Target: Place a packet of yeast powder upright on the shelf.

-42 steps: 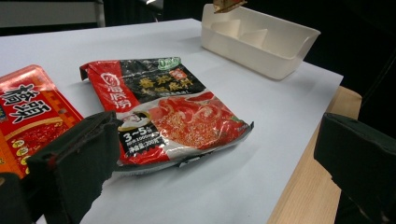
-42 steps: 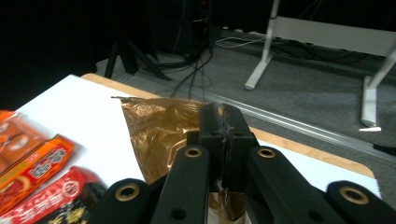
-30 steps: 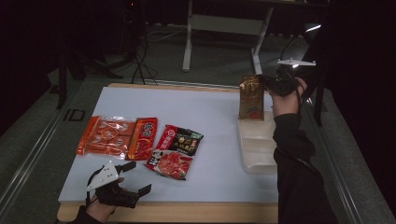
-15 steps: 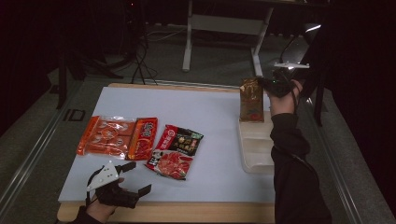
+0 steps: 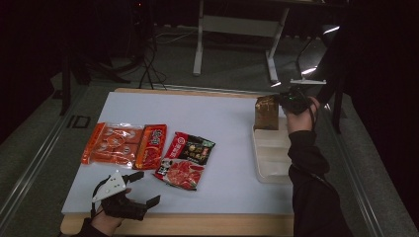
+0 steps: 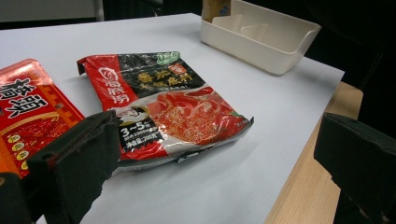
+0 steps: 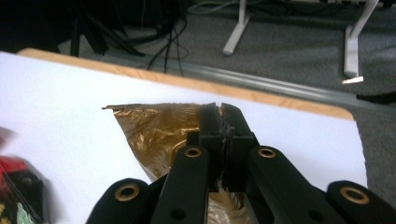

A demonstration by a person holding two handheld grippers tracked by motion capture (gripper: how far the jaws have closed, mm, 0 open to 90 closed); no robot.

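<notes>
The job in hand looks like putting food packets into the white tray (image 5: 272, 160) at the right side of the table (image 5: 232, 108). The right claw (image 5: 284, 101) is clamped tight on the top edge of a gold packet (image 5: 267, 112). In the right gripper view its two black jaws are pressed together on the crinkly gold foil (image 7: 154, 135). The gold packet stands upright at the far end of the tray. From the high view it is hard to tell if its bottom already rests in the far compartment or hangs just above it. So this first packet is nearly in place, but it has not been let go.

A lot seems to be left. Four more packets lie flat on the table, well apart from the tray: an orange packet (image 5: 111, 144), a red packet (image 5: 152, 146) just beside it, a red and black packet (image 5: 194, 147), and another red and black packet (image 5: 179, 173) nearest the person.

The left claw (image 5: 143, 188) waits near the front edge of the table. Its jaws stand wide apart and hold nothing. In the left gripper view the nearest packet (image 6: 173, 112) lies just ahead of it.

Nothing blocks the way to the tray. The near compartments of the tray (image 6: 271, 35) look empty. The standing gold packet could tip over when the claw lets go.
</notes>
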